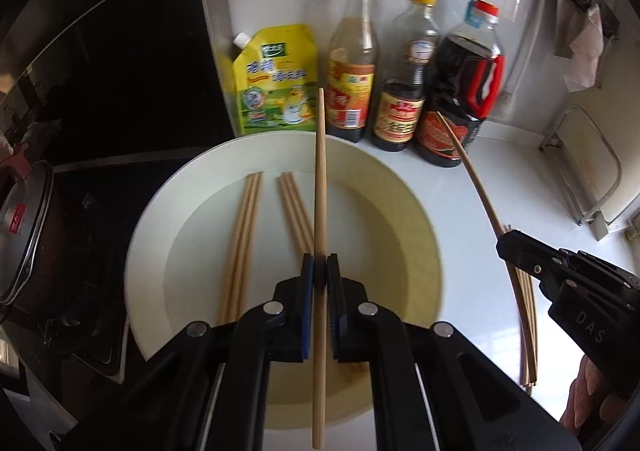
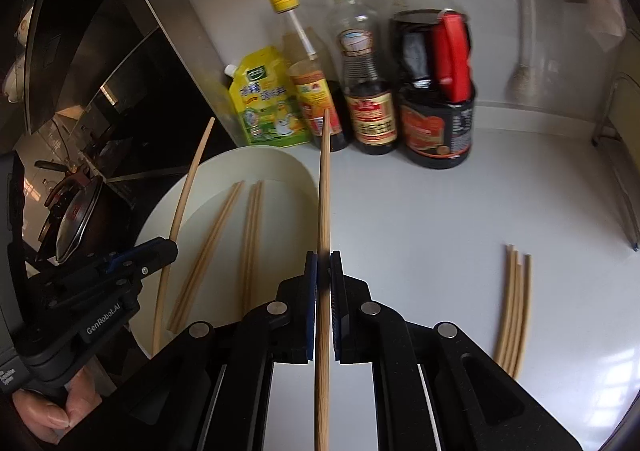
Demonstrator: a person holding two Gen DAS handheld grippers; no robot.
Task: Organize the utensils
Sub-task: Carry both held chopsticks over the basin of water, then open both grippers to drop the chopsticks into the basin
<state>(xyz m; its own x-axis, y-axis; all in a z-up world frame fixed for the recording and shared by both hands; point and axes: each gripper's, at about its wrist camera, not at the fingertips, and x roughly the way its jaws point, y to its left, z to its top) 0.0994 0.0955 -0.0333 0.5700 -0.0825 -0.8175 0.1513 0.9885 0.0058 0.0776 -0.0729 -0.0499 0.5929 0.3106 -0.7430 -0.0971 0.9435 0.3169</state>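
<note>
Two grippers each clamp one chopstick. The left gripper (image 1: 320, 271) has its blue pads closed on a chopstick (image 1: 320, 211) that runs lengthwise between them, its far tip pointing toward the bottles and its near end passing back under the camera; it hangs above the plate (image 1: 148, 219). In the right wrist view the same gripper (image 2: 160, 251) shows at the left edge, held by a hand (image 2: 52, 411), its stick (image 2: 180, 211) over the plate's (image 2: 288, 167) left side. The right gripper (image 2: 323, 263) is likewise closed on a chopstick (image 2: 324, 191), which lies along the finger line and points at the bottles; it sits over the white counter (image 2: 420, 231) just beside the plate's right rim. From the left camera this gripper (image 1: 508, 247) appears at right with its stick (image 1: 468, 163) slanting up toward the dark bottle. Inside the plate lie two small groups of chopsticks (image 1: 242, 243) (image 1: 294, 211), roughly parallel, touching its bottom. A bundle of chopsticks (image 2: 514, 311) lies on the counter well to the right of the plate. Along the back wall stand a yellow pouch (image 1: 276, 79), two yellow-capped bottles (image 1: 352, 63) (image 1: 408, 75) and a red-capped dark bottle (image 1: 464, 91). A pot (image 1: 24, 243) sits on the stove at left.
</note>
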